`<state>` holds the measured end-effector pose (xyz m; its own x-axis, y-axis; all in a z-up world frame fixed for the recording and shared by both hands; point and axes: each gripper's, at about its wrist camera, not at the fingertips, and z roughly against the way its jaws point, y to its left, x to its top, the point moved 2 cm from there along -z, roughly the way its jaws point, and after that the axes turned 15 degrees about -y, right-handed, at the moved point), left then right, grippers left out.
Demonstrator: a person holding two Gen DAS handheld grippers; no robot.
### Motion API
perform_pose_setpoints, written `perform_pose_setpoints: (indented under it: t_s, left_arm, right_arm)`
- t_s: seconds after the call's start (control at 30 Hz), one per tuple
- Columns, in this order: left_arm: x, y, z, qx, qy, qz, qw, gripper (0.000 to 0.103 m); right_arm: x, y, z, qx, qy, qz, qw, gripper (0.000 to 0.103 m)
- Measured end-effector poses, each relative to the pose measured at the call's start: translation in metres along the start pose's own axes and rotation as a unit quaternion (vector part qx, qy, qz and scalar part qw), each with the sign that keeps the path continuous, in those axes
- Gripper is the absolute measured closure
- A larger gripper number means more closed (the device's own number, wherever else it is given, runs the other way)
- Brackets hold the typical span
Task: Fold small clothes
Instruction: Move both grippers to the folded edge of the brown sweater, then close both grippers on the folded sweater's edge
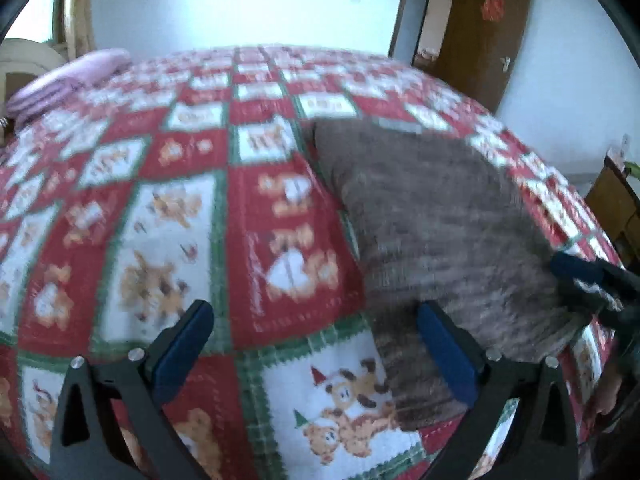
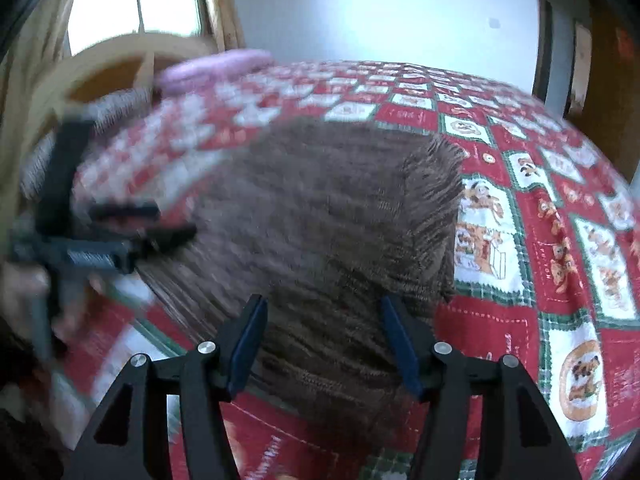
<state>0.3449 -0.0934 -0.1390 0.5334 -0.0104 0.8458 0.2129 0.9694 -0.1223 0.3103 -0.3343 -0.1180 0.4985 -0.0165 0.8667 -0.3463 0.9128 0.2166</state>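
Note:
A brown-grey knitted garment (image 1: 436,216) lies folded on a bed with a red, white and green teddy-bear quilt (image 1: 168,216). My left gripper (image 1: 316,320) is open and empty just above the quilt, its right finger over the garment's near left edge. My right gripper (image 2: 324,316) is open and empty over the garment's near edge (image 2: 320,216). The right gripper also shows at the right edge of the left wrist view (image 1: 596,280). The left gripper shows blurred at the left of the right wrist view (image 2: 100,236).
A folded pink blanket (image 1: 68,80) lies at the far left corner of the bed. A brown door (image 1: 480,28) stands open behind the bed. A wooden cabinet (image 1: 616,200) stands at the right. A tan headboard (image 2: 120,68) and a window are at the left.

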Motion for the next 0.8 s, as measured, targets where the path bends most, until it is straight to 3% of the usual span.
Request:
perform_pose_setpoints:
  t_s: [0.07,0.13,0.2,0.27,0.3,0.5,0.63,0.67,0.8]
  left_arm:
    - [0.009,0.000,0.002,0.006,-0.019,0.003,0.9998,0.000]
    - [0.016,-0.005,-0.006,0.000,-0.010,0.003,0.9999,0.000]
    - [0.018,-0.012,-0.019,0.006,-0.003,-0.005,1.0000,0.000]
    - [0.011,-0.016,-0.036,0.005,0.018,-0.010,0.9998,0.000]
    - [0.009,-0.014,-0.041,-0.004,0.022,0.000,0.9997,0.000]
    - [0.003,0.004,-0.038,-0.070,0.019,0.079,0.9942,0.000]
    - [0.002,-0.008,-0.035,-0.106,0.014,0.067,0.9921,0.002]
    - [0.002,-0.011,-0.034,-0.110,0.015,0.061,0.9920,0.007]
    - [0.001,-0.017,-0.036,-0.112,0.018,0.048,0.9923,0.012]
  right_arm:
    - [0.023,-0.011,-0.001,0.022,-0.031,-0.031,0.999,0.042]
    - [0.044,-0.025,-0.019,0.030,-0.038,-0.055,0.997,0.042]
    - [0.054,-0.043,-0.053,0.045,-0.003,-0.101,0.994,0.042]
    - [0.046,-0.070,-0.097,0.006,0.058,-0.127,0.990,0.042]
    - [0.042,-0.076,-0.104,-0.004,0.066,-0.127,0.990,0.044]
    - [0.044,-0.102,-0.068,0.019,-0.006,-0.165,0.986,0.044]
    - [0.022,-0.128,-0.068,0.005,0.024,-0.212,0.977,0.044]
    - [0.019,-0.132,-0.071,0.012,0.023,-0.218,0.976,0.044]
    - [0.022,-0.131,-0.077,0.027,0.019,-0.222,0.974,0.044]
